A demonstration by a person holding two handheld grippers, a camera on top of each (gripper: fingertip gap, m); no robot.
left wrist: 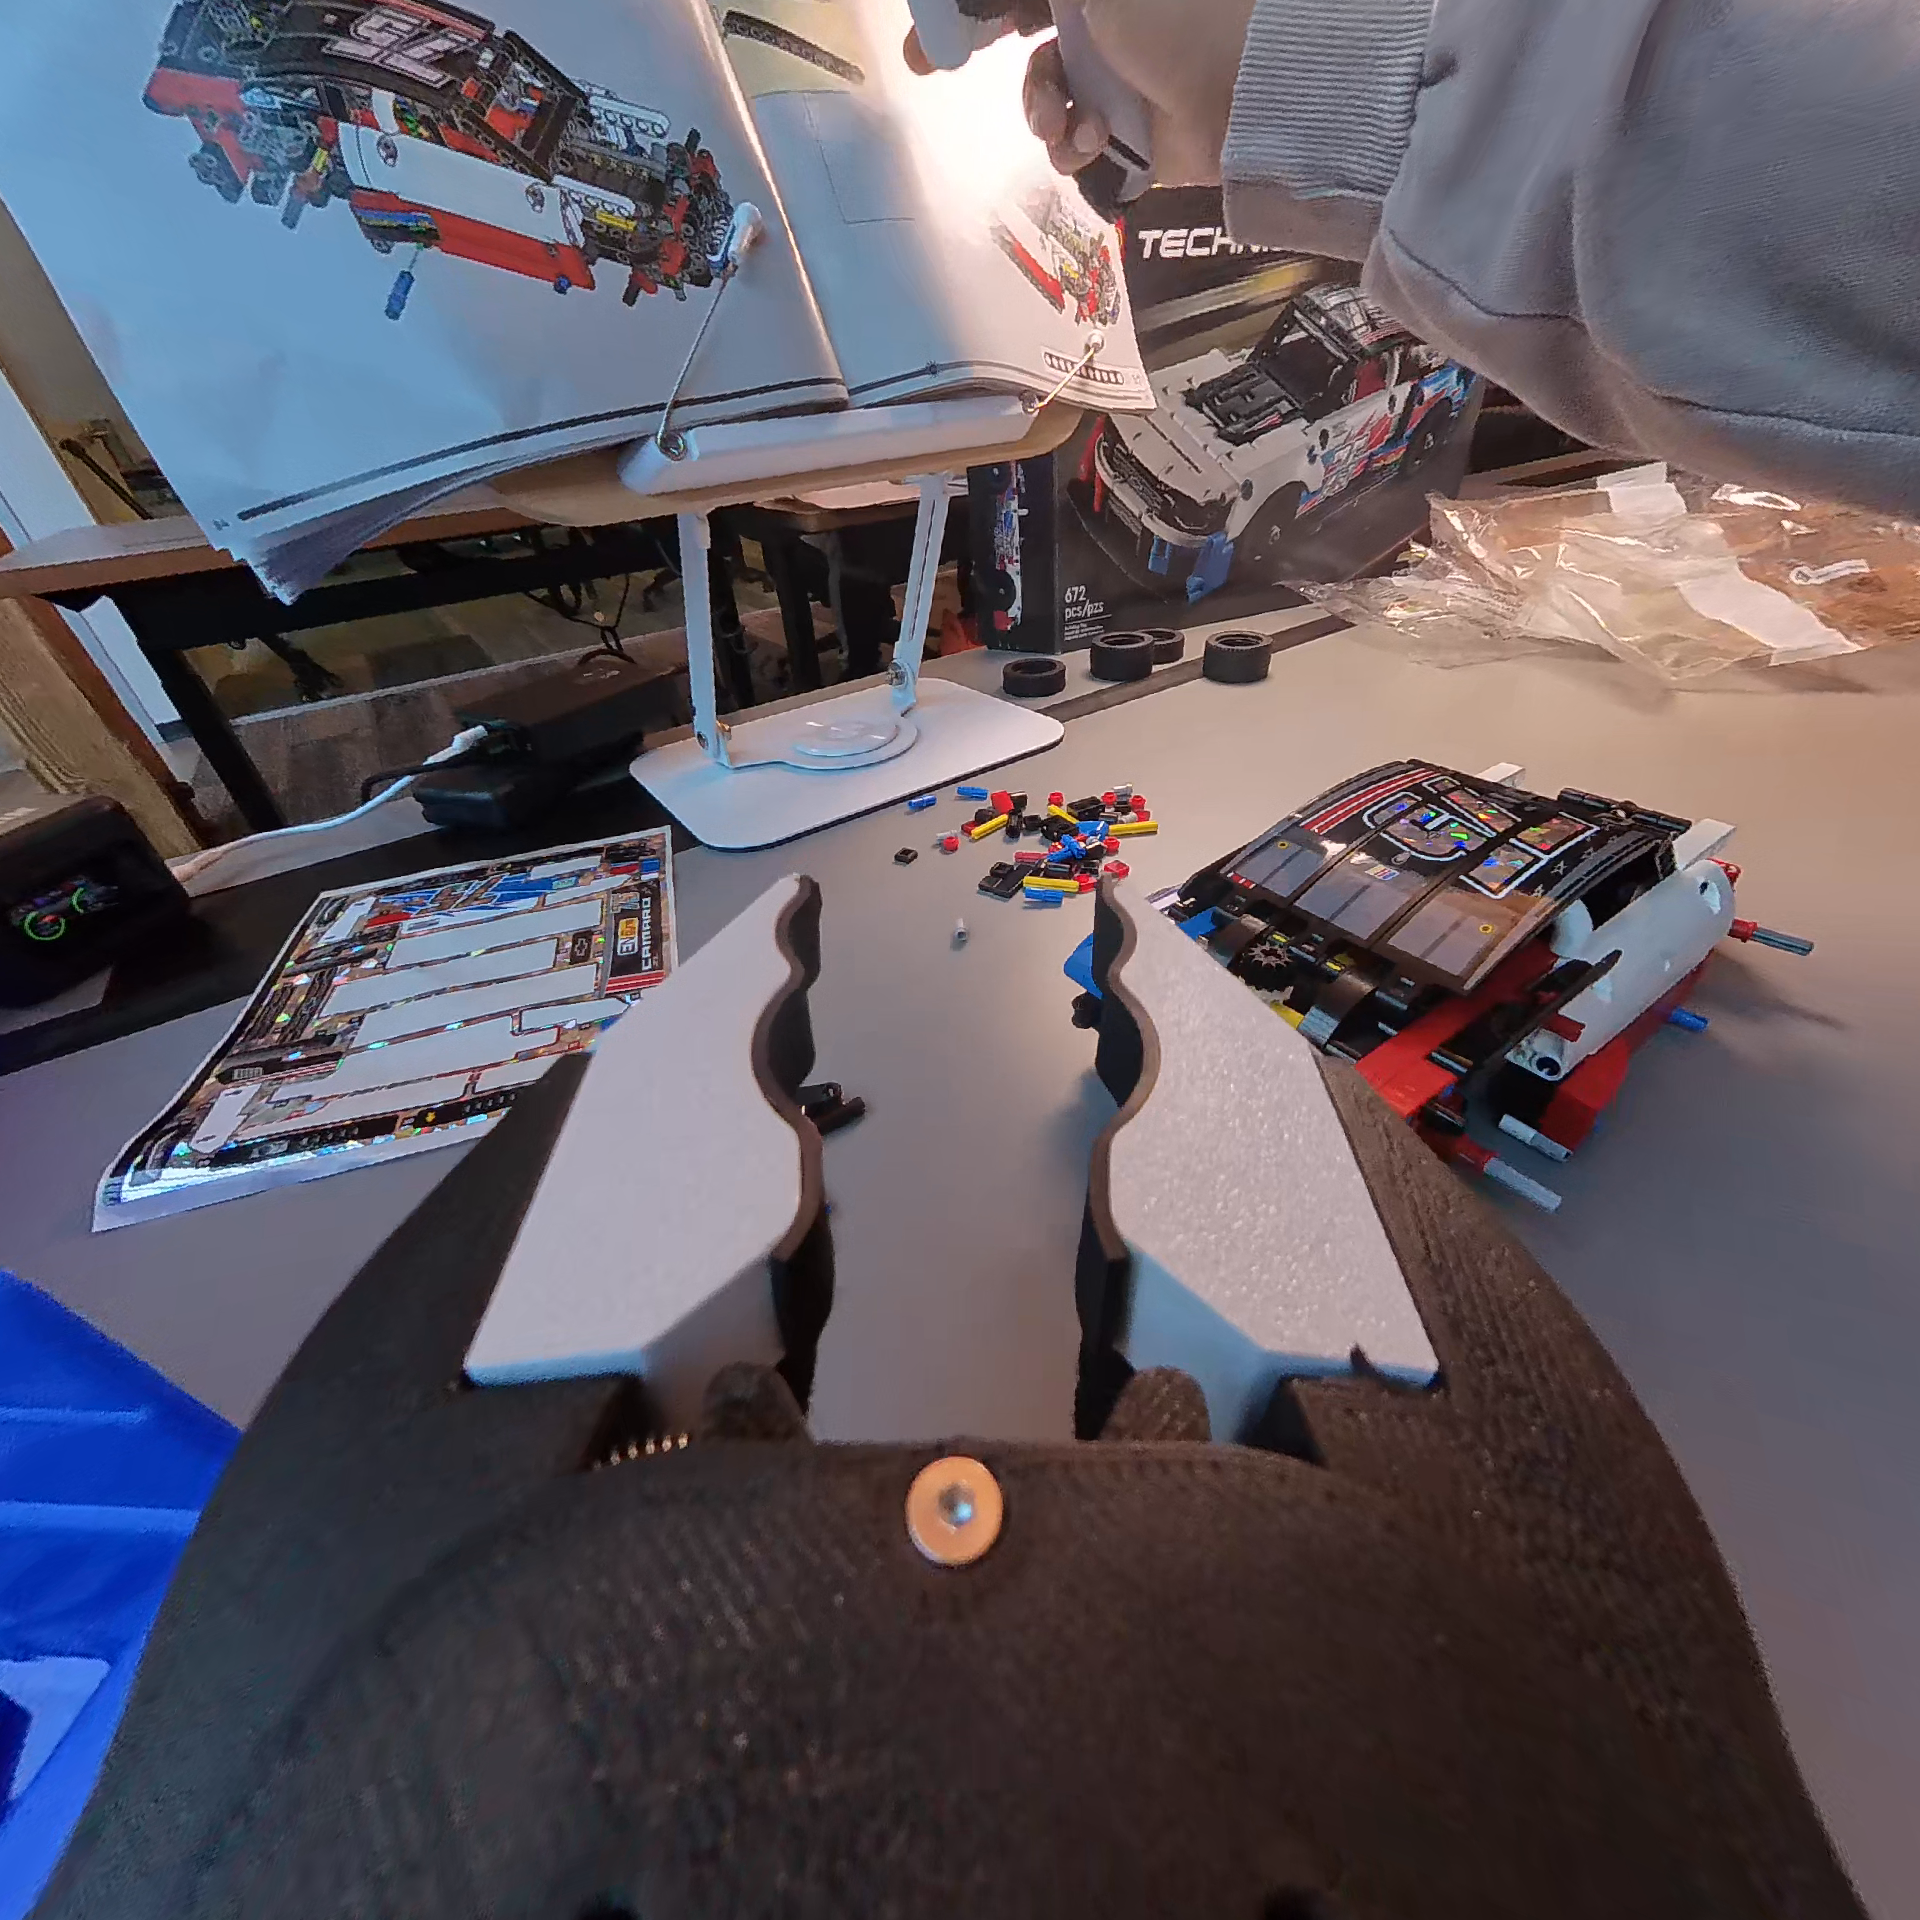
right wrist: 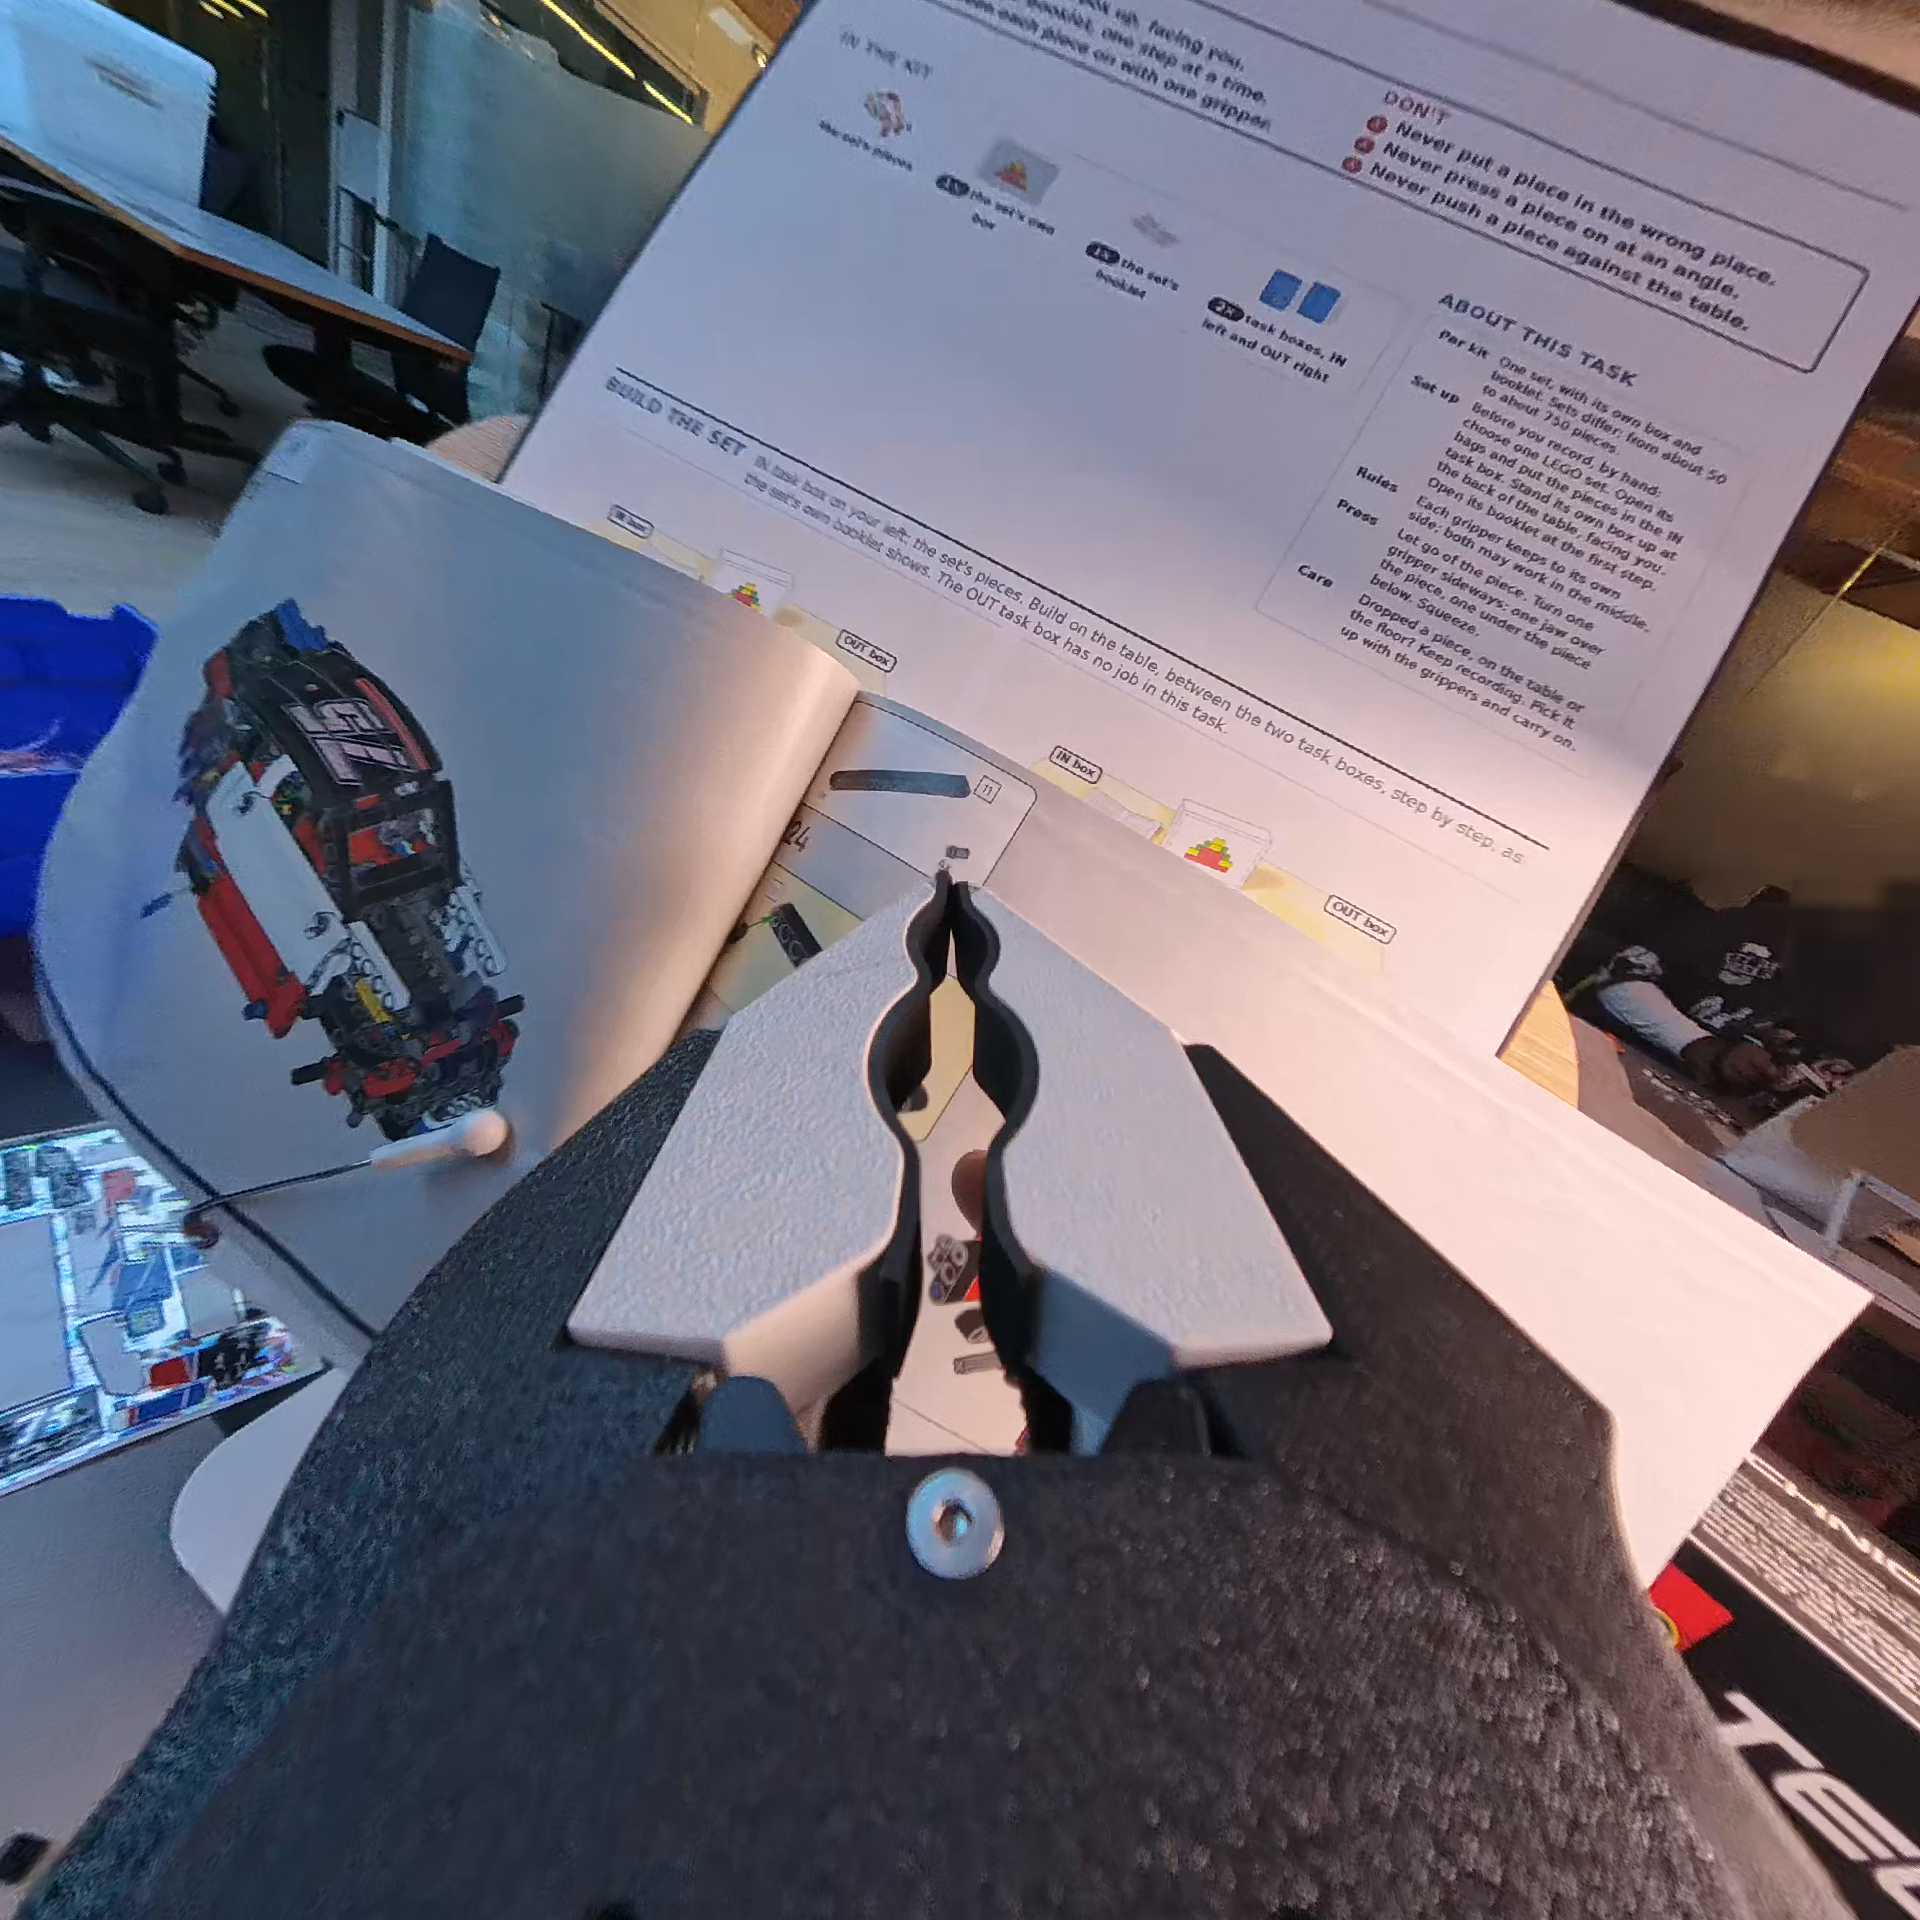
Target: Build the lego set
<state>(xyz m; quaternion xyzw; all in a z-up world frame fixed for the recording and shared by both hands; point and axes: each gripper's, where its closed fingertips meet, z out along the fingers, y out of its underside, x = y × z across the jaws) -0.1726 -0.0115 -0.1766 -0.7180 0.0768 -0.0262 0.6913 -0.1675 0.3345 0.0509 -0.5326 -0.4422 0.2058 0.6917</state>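
The half-built car (left wrist: pixel 1455 935) lies on the table (left wrist: pixel 1714 1299) right of the loose pieces (left wrist: pixel 1049 842), its long axis running diagonally, the left gripper (left wrist: pixel 951 935) hanging spread and empty near it, while the right gripper (right wrist: pixel 951 894), tips pinched together, meets the booklet (right wrist: pixel 582 727).

A black power adapter (left wrist: pixel 525 764) with a white cable was seen behind the grey table (left wrist: pixel 1714 1299), beside crumpled plastic bags (left wrist: pixel 1621 582).

Matt grey worktop (left wrist: pixel 935 1039), rough black plastic tongs (left wrist: pixel 951 914), glossy foil sticker sheet (left wrist: pixel 416 997), crinkled clear plastic bags (left wrist: pixel 1621 561), smooth paper booklet (right wrist: pixel 623 727), ribbed grey cloth sleeve (left wrist: pixel 1610 208)
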